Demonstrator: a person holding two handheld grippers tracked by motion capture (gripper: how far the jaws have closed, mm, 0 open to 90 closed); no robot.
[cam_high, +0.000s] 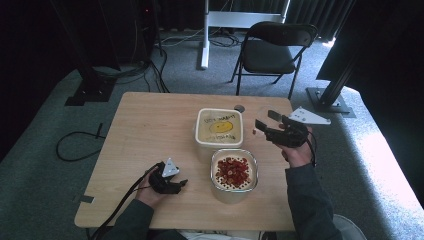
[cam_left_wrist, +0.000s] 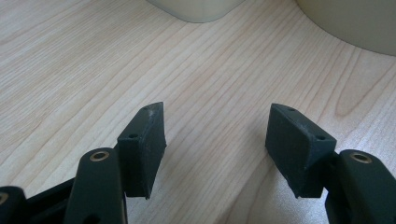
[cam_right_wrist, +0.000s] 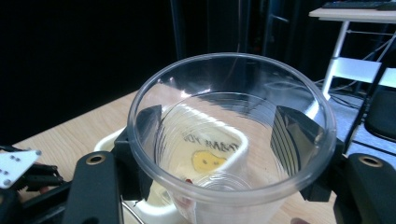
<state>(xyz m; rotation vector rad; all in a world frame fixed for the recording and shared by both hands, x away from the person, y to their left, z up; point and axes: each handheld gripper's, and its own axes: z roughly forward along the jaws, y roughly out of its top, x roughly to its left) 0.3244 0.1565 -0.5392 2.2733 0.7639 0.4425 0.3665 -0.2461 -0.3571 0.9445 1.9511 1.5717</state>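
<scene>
Clear plastic, the cup sits pinched between the two black jaws of my right gripper, one pad against each side of its wall, its open mouth turned toward that gripper's camera. In the high view I hold it above the surface, at about three o'clock from the square cream container with the yellow drawing on its lid and just beside that container's right edge. Through the cup's bottom the same yellow mark shows. At six o'clock from the square container, touching or nearly touching it, stands the round tub filled with red pieces. My left gripper lies low at about nine o'clock from the tub, near the surface's front edge, its jaws spread wide with bare wood grain between them. A folding chair stands on the grey carpet at twelve o'clock beyond the surface.
</scene>
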